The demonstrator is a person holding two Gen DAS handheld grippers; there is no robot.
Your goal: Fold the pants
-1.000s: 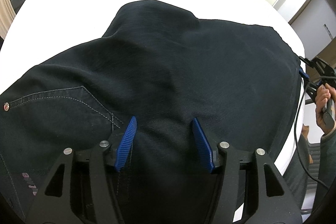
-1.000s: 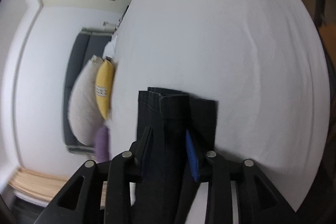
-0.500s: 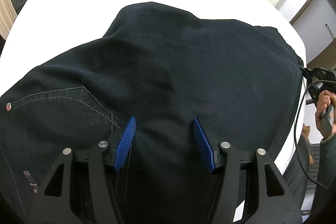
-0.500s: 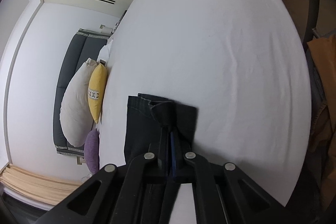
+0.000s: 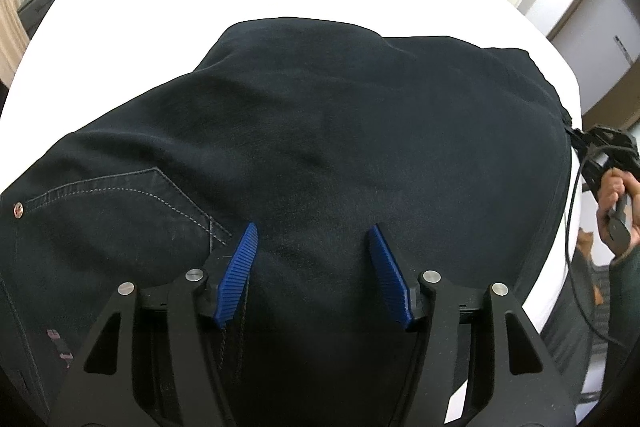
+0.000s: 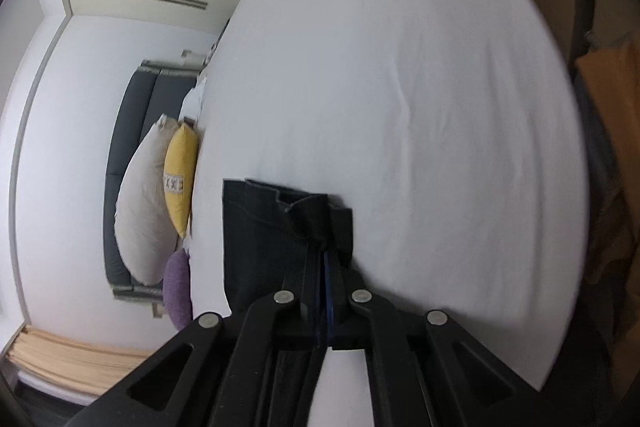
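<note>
The right gripper, whose jaws stood apart around the hem of the pants a second ago, is now clamped on that hem, which bunches up just ahead of its fingertips, and the white bed sits closer beneath it.
</note>
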